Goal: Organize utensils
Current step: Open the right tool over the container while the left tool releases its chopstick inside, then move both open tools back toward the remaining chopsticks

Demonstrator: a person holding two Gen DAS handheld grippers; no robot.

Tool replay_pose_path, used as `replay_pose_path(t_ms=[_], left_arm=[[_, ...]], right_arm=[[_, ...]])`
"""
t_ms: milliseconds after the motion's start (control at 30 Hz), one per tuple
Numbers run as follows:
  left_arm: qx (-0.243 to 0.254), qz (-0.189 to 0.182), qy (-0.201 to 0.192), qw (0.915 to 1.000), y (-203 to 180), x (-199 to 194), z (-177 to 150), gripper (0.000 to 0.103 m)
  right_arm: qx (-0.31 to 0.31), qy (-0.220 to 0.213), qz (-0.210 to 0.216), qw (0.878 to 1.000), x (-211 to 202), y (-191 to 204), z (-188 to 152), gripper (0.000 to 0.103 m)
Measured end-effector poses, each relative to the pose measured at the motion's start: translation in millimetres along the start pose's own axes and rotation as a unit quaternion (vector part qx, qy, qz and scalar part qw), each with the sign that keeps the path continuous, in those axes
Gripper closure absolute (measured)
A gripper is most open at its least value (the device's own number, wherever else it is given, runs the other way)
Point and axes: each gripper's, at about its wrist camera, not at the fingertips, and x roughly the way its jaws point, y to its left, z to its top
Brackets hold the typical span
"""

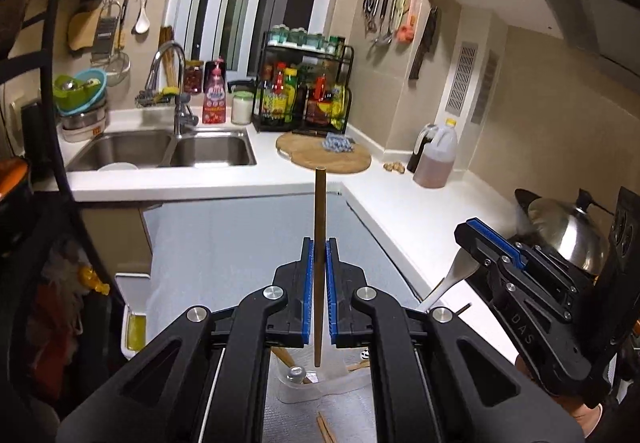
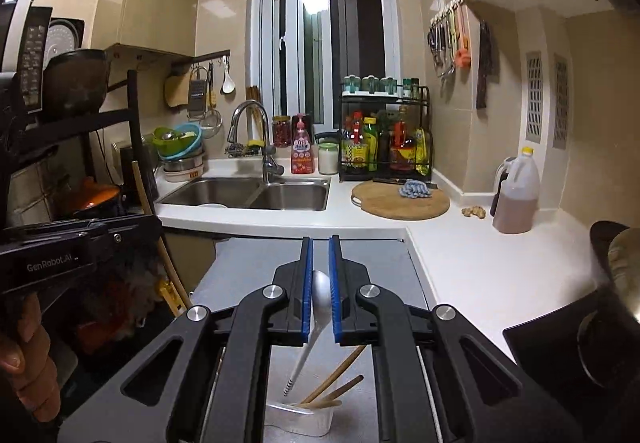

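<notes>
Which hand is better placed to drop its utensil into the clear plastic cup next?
Probably right: its white spoon hangs handle-down just above the clear plastic cup. The left gripper holds its brown wooden chopstick pointing away.

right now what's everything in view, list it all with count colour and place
chopstick: one, brown, clamped upright in the left gripper
spoon: one, white, clamped in the right gripper
clear container: one, below the grippers, wooden utensils standing in it
cutting board: one, round, wooden, on the white counter
cloth: one, blue, on the board
oil jug: one, amber with yellow cap, right corner
sink: double, steel, under the window
sauce rack: one, black, full of bottles
wok: one, steel, far right
hanging tools: several, right wall
left gripper: black, blue pads, shut
right gripper: black, blue pads, shut
person's hand: one, lower left of the right wrist view
</notes>
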Motion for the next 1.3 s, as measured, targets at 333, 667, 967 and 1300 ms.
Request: replay_pose_path(t_ms=[333,667,967,1300], left_arm=[[-0.002,-0.002,0.056,0.9984,9.5,48.4,-35.1,0.097],[0.008,0.005,0.084,0.9964,10.7,54.6,-47.0,0.081],[0.019,0.021,0.027,0.9992,-0.4,-3.8,-29.4,0.064],[0.025,0.040,-0.014,0.9988,-17.2,-86.1,-68.7,0.053]], right_arm=[[-0.013,0.046,0.003,0.999,37.5,10.4,-35.7,0.095],[-0.037,0.071,-0.007,0.997,36.5,14.9,-46.4,0.089],[-0.041,0.042,-0.033,0.998,-5.4,11.1,-21.1,0.075],[-0.033,0.014,-0.035,0.999,-96.8,16.3,-33.8,0.074]])
